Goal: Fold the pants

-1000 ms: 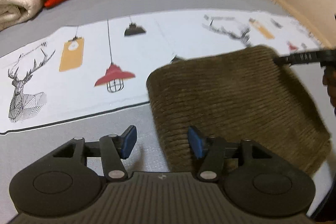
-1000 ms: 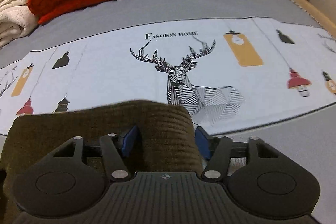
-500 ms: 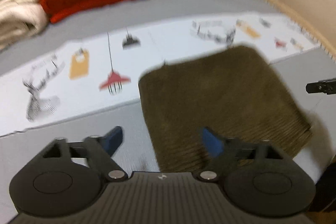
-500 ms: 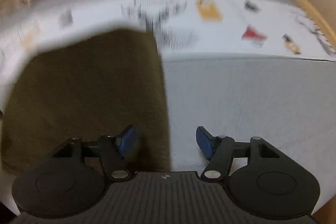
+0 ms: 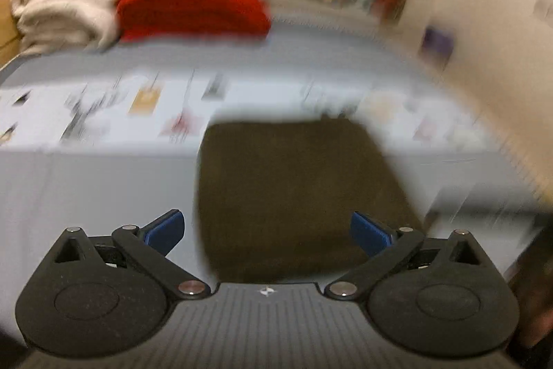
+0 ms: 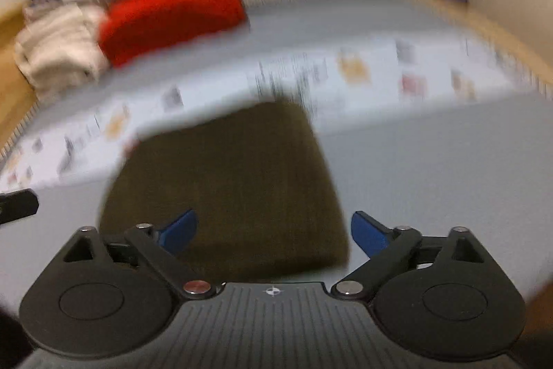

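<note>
Both jaws opening wide and empty, left hand-held gripper (image 5: 268,232) and right hand-held gripper (image 6: 274,232) hover over squarish folded brown pants (image 5: 293,192) on the smooth grey bed (image 5: 86,192).

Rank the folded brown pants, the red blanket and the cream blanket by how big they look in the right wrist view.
1. Folded brown pants, clearly the largest, though they lie nearest the camera.
2. Red blanket.
3. Cream blanket, close to the red one; it lies at the fisheye edge and the view is blurred, so this order is unsure.
</note>
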`<action>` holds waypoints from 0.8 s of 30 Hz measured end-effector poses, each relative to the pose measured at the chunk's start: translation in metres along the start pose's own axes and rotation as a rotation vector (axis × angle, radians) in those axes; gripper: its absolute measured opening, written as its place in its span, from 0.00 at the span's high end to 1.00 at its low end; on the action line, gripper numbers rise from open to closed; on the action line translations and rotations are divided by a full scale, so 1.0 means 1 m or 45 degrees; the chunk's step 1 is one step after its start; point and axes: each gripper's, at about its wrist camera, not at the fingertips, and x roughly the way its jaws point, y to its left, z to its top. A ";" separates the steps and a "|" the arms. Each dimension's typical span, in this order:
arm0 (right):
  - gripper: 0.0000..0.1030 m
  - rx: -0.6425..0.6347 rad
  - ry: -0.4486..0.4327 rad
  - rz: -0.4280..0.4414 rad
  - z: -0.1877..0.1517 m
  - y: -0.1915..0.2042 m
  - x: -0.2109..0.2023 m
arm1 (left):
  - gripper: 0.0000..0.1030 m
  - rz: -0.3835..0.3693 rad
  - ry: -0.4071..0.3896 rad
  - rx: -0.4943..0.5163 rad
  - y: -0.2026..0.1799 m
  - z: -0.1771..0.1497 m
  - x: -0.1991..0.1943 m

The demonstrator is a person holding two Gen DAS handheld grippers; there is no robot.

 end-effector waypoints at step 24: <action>0.10 -0.130 0.033 -0.096 -0.001 0.007 0.033 | 0.00 0.010 0.155 -0.092 -0.004 0.008 0.062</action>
